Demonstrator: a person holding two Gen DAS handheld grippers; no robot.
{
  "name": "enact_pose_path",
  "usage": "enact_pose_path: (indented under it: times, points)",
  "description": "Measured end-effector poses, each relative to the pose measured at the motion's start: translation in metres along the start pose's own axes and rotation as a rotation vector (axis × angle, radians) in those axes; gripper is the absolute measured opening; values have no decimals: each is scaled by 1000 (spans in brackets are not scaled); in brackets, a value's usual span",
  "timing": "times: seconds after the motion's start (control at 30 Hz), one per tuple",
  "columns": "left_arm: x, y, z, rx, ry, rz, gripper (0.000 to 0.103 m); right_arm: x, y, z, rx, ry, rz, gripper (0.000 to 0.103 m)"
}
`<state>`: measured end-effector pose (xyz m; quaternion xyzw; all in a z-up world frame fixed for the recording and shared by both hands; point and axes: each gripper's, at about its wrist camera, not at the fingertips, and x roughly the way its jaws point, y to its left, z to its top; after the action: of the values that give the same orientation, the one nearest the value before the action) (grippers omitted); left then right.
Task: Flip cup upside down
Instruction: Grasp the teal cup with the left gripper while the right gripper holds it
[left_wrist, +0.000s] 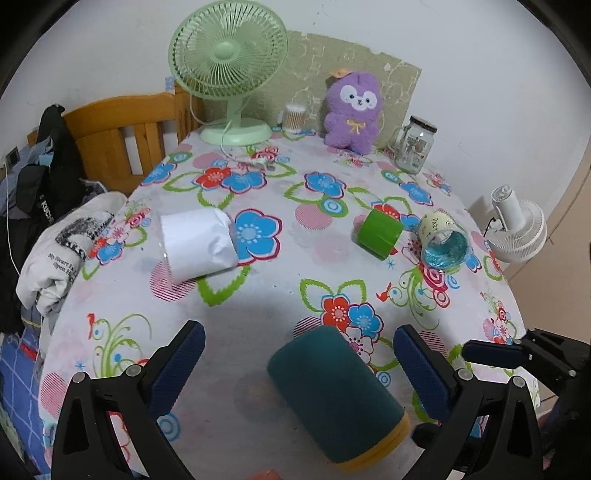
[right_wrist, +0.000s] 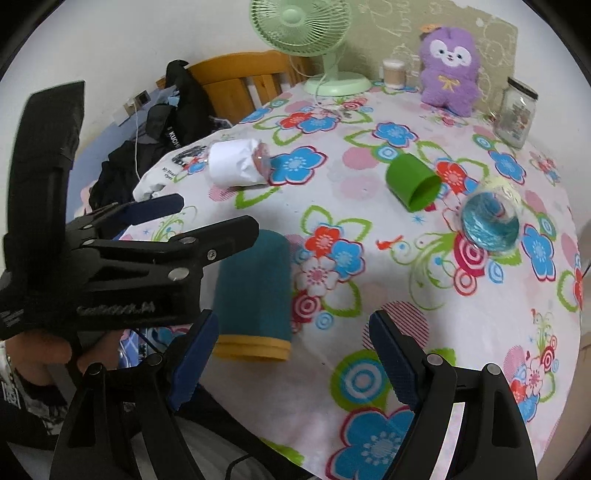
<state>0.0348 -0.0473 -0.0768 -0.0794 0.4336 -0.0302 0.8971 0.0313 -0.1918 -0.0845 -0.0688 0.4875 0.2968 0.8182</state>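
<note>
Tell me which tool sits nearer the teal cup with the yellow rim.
Left. The left tool is open around the lying teal cup, one finger on each side. The right tool, also open, hangs just to the cup's right, beside its yellow rim.

Left tongs: jaws spread wide, nothing between the pads, held low and pointing forward. Right tongs: jaws also spread wide, empty, just beside the left. Bare hand grips the left handle.

place: home bedroom | evidence: wooden bed frame by the bench's left edge; flowered cloth over bench; plush toy and desk fan at the far edge; clothes heaped left
</note>
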Motion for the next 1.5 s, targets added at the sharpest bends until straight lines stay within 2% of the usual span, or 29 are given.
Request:
enact_pose_path:
  times: [0.37,0.63,0.83,1.0,1.23,1.3,1.33,1.37,1.5]
  points:
    - [40,9,-5,-114,128,12,103,17,-21,-5,49,39,23,85]
    - [52,6,-6,-133,166,8,103,21,-30,-5,65,38,33,85]
    - [58,4,-7,-138,179,12,91,20,-34,-6,73,39,33,85]
    - [60,4,-6,-141,184,-32,70,22,-36,-7,78,43,32,85]
    - [54,5,-5,-146,170,-45,65,22,-36,-7,84,41,29,85]
    - [50,5,-3,-141,152,-34,55,21,-36,-7,85,37,29,85]
    - [47,5,-1,-136,142,-27,45,20,-36,-7,85,36,28,85]
    - [42,6,1,-134,129,-26,41,19,-36,-7,86,35,28,85]
    - [33,8,5,-126,95,-12,42,18,-34,-8,82,33,28,85]
